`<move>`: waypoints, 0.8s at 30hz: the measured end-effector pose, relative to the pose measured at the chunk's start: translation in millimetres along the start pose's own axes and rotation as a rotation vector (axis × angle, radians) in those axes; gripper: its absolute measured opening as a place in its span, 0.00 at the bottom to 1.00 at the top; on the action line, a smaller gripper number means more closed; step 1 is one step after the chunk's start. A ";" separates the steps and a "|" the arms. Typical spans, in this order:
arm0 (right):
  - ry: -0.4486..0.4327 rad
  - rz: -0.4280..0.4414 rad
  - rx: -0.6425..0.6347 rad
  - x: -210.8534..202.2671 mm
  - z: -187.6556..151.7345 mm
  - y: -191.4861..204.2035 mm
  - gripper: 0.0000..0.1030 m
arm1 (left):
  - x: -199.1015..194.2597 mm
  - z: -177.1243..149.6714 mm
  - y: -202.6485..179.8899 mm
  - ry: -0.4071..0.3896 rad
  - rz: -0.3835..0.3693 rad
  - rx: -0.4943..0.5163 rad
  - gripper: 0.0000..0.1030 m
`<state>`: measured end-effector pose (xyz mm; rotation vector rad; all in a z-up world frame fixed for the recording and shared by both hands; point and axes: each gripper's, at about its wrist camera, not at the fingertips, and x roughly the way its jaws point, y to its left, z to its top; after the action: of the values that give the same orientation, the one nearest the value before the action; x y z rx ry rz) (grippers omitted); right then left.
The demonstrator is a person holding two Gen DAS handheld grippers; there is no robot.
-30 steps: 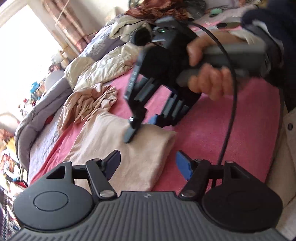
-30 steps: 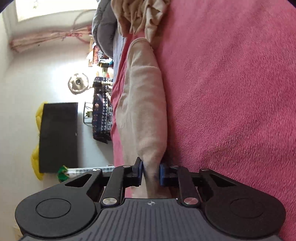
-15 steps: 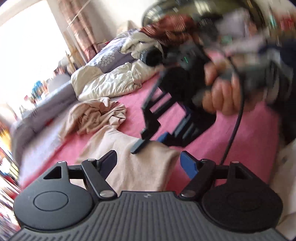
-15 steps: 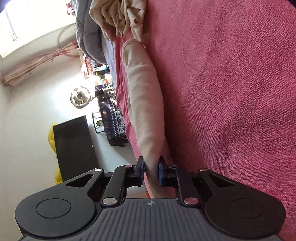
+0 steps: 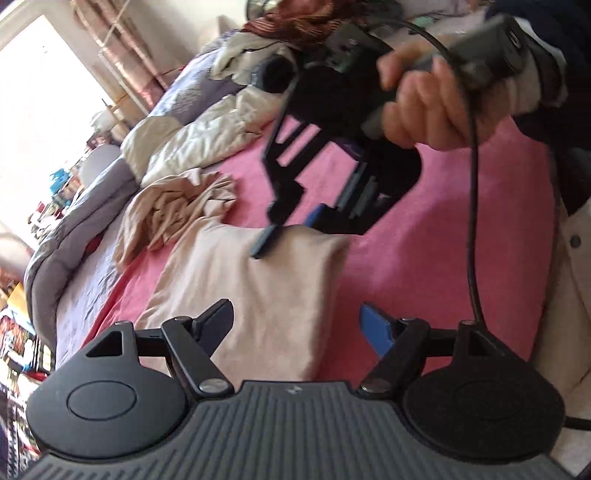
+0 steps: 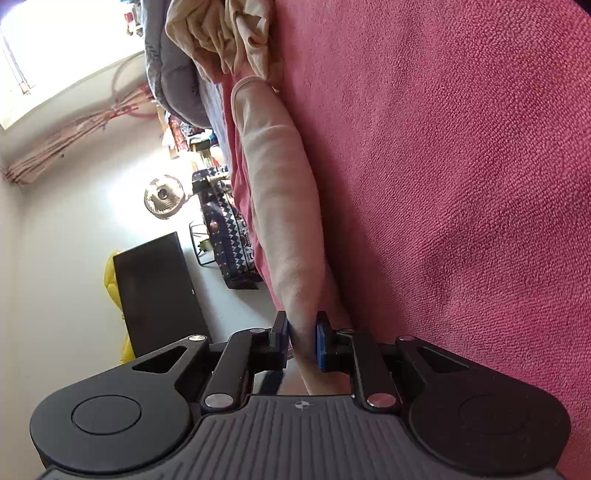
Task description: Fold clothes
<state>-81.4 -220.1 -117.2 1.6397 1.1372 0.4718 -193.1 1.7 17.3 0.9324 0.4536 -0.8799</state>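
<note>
R gripper [image 6: 302, 338] pinching beige garment [image 5: 258, 295] edge, L gripper [image 5: 295, 325] jaws apart, empty

Garment lies half-folded on pink blanket [image 6: 443, 184], near side. Looks soft, light, floppy; prob best taken at corners/hem w/ both grippers, else fold will sag

A bed [image 5: 436, 258] covered by a pink fleecy blanket [image 6: 443, 184] carries everything. A beige garment [image 5: 266, 295] lies flat on the blanket at the near left, its far end bunched into a crumpled heap [image 5: 177, 210]. Beyond it, at the far left, a cream quilted jacket [image 5: 199, 136] lies spread, with a grey duvet [image 5: 74, 229] piled along the bed's left edge, and reddish-brown patterned cloth [image 5: 295, 22] at the far end
</note>
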 end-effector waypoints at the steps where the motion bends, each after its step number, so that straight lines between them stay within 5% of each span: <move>1: 0.001 0.002 -0.001 -0.1 -0.7 1.4 0.16 | 5.1 2.8 -3.8 0.001 0.001 0.013 0.75; 7: -0.002 0.001 0.001 -2.3 -1.8 5.6 0.16 | 30.7 17.4 -7.2 0.009 0.114 -0.025 0.75; 13: 0.006 -0.010 -0.034 -6.6 -1.8 5.3 0.15 | 47.4 21.0 -35.5 0.002 0.244 0.129 0.75; 19: -0.016 -0.061 -0.108 -23.4 1.3 -2.6 0.22 | 68.3 21.9 -38.9 0.029 0.180 0.109 0.47; 22: -0.062 -0.047 -0.106 -36.5 5.9 -10.7 0.33 | 74.1 21.4 -32.3 0.038 0.169 0.056 0.32; 24: -0.104 -0.033 -0.115 -41.7 10.8 -12.9 0.35 | 76.3 21.0 -30.1 0.040 0.185 0.039 0.14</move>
<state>-98.6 -261.1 -123.6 1.5256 1.0401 0.4187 -173.7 -59.3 -38.1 1.0122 0.3793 -0.7053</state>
